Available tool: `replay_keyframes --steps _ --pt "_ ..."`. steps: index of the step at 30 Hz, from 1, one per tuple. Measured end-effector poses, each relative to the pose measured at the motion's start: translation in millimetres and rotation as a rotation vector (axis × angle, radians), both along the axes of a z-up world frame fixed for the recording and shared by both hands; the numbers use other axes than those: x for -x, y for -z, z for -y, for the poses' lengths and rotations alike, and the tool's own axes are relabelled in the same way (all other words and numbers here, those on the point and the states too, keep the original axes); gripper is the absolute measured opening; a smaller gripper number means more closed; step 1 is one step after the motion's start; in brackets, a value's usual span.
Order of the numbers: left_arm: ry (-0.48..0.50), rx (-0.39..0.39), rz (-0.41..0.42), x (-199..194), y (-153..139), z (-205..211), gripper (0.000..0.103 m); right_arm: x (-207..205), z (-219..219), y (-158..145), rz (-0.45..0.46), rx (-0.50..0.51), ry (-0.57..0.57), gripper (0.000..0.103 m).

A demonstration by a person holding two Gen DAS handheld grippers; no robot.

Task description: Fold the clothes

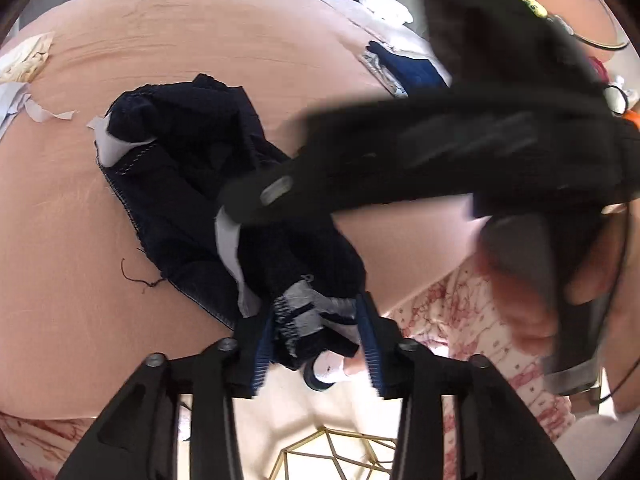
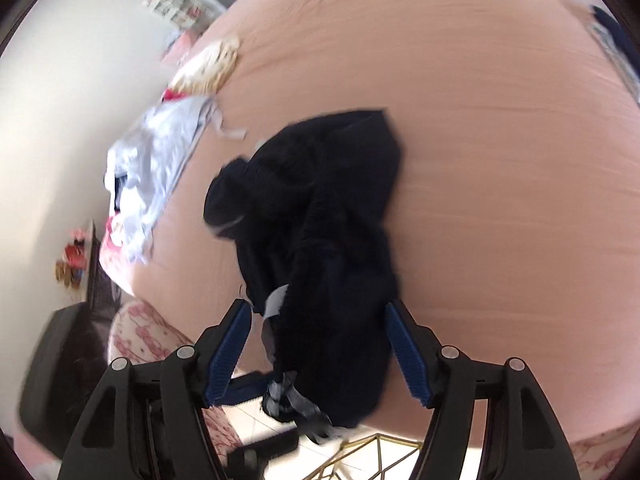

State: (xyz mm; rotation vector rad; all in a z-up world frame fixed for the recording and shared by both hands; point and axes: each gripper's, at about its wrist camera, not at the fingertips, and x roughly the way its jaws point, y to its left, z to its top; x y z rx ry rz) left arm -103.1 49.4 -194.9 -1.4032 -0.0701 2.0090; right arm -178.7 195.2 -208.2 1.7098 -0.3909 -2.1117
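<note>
Left wrist view: I am gripping the near hem of the dark garment (image 1: 192, 184) with the left tongs (image 1: 320, 336), their blue ribbed pads pinching a grey-and-black woven edge. The rest of the garment is lying crumpled on the peach bedsheet (image 1: 200, 40), showing raw stitched seams, pale lining patches and a loose thread. I am judging it soft, light and limp, likely to sag and slide; seams and corners are offering the firmest hold. The right tongs (image 1: 256, 196) are crossing above the cloth, blurred.

Right wrist view: I am holding the right tongs (image 2: 320, 344) spread wide, the jaws straddling the dark garment (image 2: 320, 216) without closing on it. Its knit-like bulk is draping over the bed edge, with a frayed grey tag hanging below. A pale blue garment (image 2: 156, 164) is lying well apart.
</note>
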Motion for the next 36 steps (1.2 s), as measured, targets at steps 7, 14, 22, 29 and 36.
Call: replay_keyframes --steps 7,14,22,29,36 --pt "-0.088 0.064 0.006 26 -3 36 0.045 -22 -16 -4 -0.077 -0.190 -0.027 0.049" --pt "-0.192 0.051 -0.048 76 -8 27 0.045 -49 -48 -5 -0.012 -0.141 -0.024 0.049" --pt "-0.249 0.260 -0.021 128 15 -6 0.011 -58 -48 -2 -0.061 -0.220 -0.048 0.046" --pt "-0.258 0.214 0.103 120 14 18 0.011 -26 -95 -45 -0.241 -0.469 0.128 0.046" --pt "-0.306 0.142 -0.059 160 -31 14 0.015 -18 -90 -45 -0.092 -0.142 0.099 0.059"
